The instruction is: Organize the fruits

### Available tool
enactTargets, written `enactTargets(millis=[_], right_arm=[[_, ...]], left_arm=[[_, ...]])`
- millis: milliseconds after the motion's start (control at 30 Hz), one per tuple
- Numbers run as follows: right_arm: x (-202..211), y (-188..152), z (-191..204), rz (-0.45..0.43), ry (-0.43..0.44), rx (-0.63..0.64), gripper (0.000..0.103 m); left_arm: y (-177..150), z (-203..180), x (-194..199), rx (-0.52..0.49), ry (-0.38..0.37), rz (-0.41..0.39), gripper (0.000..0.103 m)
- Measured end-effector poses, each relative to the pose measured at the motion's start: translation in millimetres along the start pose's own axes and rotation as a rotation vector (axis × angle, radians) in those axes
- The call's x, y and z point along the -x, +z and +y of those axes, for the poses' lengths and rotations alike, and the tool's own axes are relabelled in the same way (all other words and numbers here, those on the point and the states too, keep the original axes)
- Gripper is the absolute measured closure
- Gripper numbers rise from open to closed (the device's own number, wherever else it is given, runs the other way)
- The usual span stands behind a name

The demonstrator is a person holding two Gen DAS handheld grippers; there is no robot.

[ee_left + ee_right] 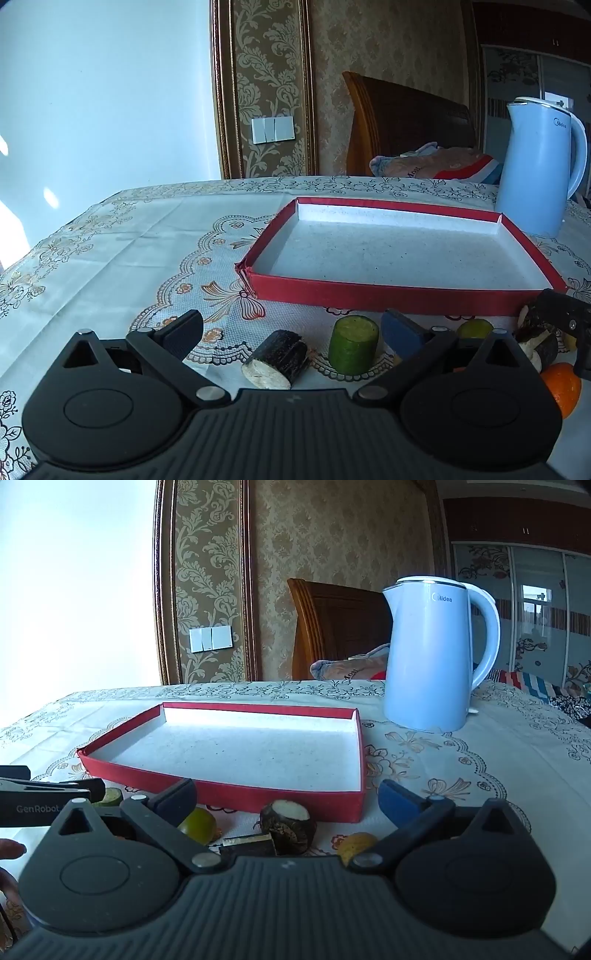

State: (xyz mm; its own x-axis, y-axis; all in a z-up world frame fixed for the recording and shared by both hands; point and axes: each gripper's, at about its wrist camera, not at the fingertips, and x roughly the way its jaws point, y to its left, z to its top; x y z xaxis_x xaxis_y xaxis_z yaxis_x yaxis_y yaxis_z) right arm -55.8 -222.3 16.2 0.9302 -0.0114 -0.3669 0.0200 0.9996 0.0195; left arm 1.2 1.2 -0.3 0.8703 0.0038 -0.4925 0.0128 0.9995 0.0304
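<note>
A shallow red tray (pixel 369 293) with a white floor lies on the tablecloth, nothing in it. In front of it sit cut pieces: a dark-skinned chunk with a pale cut face (pixel 275 360), an upright green cylinder (pixel 352 345), a small green piece (pixel 474 328) and an orange (pixel 563 382) at the right edge. My left gripper (pixel 295 332) is open just behind the dark chunk and the cylinder. My right gripper (pixel 286 801) is open over a dark round piece with a white top (pixel 288 825), a green fruit (pixel 199 825), a yellowish piece (pixel 356 843) and a dark block (pixel 251 843). The tray's near wall (pixel 258 797) lies just beyond.
A light blue electric kettle (pixel 428 657) stands at the tray's far right corner. The right gripper shows at the right edge of the left wrist view (pixel 565 321), and the left gripper at the left edge of the right wrist view (pixel 44 797). A wooden chair (pixel 402 125) stands beyond the table.
</note>
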Motion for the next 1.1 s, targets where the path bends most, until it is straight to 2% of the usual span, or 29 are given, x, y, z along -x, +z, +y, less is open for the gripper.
enactTargets(millis=[133,167,300,367,533,600,733,900,967,1100], right_arm=[[4.2,-1.8,-2.9,-0.009,-0.012,-0.005,0.0],[3.3,-0.2,3.8,-0.009,-0.022,0.021,0.0],[3.6,-1.8,8.0,-0.031,-0.032,0.025,0.0],[7.0,-2.2,2.3,-0.032,-0.021,0.013,0.0],[6.9,-6.4,-1.8,-0.004,0.012,0.008,0.0],[13.0,-7.2,0.8,-0.042,-0.003,0.014,0.0],[22.8,-9.7,4.3,-0.092,0.005,0.032,0.0],[14.1,-9.9,7.3,0.004,0.042,0.041,0.0],[13.7,-10.5,4.6,0.003,0.032,0.03,0.0],[13.6,-11.9,6.2,0.009,0.029,0.039,0.0]], left_arm=[[8.1,9.0,-10.3,0.025,-0.055,0.066,0.0],[19.3,8.8,-11.3,0.019,-0.063,0.066,0.0],[16.3,6.8,8.9,0.011,-0.058,-0.016,0.0],[2.4,10.2,5.7,0.053,-0.055,-0.049,0.0],[4.7,18.0,6.1,0.111,-0.056,-0.09,0.0],[3.8,13.6,7.3,0.077,-0.056,-0.093,0.0],[1.9,4.6,3.7,0.012,-0.075,-0.04,0.0],[-1.9,-2.6,9.3,-0.032,-0.066,-0.079,0.0],[-3.1,-5.0,10.1,-0.043,-0.064,-0.084,0.0],[-3.6,-4.2,9.6,-0.045,-0.114,-0.064,0.0]])
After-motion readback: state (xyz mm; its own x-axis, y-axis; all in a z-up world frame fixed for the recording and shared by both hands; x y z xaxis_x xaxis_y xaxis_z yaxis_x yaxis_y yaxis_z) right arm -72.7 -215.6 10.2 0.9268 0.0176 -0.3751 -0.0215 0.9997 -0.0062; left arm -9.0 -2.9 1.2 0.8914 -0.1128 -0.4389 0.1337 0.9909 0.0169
